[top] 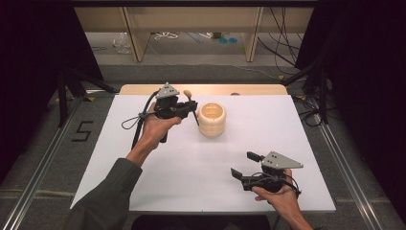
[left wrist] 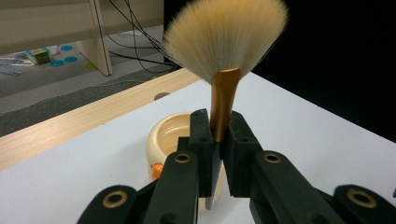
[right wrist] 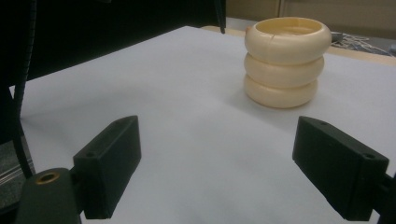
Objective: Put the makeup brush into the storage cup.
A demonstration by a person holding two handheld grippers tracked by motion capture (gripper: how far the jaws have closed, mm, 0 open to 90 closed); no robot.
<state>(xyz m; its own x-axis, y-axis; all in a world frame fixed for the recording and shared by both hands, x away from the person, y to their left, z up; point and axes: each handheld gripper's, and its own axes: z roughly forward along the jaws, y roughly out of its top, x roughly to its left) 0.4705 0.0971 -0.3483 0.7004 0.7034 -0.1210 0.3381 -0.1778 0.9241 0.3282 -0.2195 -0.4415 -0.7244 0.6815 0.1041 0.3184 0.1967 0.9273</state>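
My left gripper (top: 191, 108) is held above the table's back left and is shut on a makeup brush (top: 187, 94). In the left gripper view the jaws clamp the brush's gold ferrule (left wrist: 223, 100). Its cream fan of bristles (left wrist: 226, 39) stands up and the dark handle points down. A cream ribbed round holder (top: 211, 119) stands on the white table just right of that gripper, its mouth open (left wrist: 170, 133). My right gripper (top: 245, 164) rests at the front right, open, nothing between its fingers (right wrist: 224, 154). It faces the holder (right wrist: 286, 65) from a distance.
The white table top (top: 268, 139) has a wooden strip (top: 249, 89) along its far edge. Beyond it are wooden furniture legs (top: 136, 38) and cables on the floor (top: 282, 43). Dark curtains and metal rails (top: 344, 163) flank the table.
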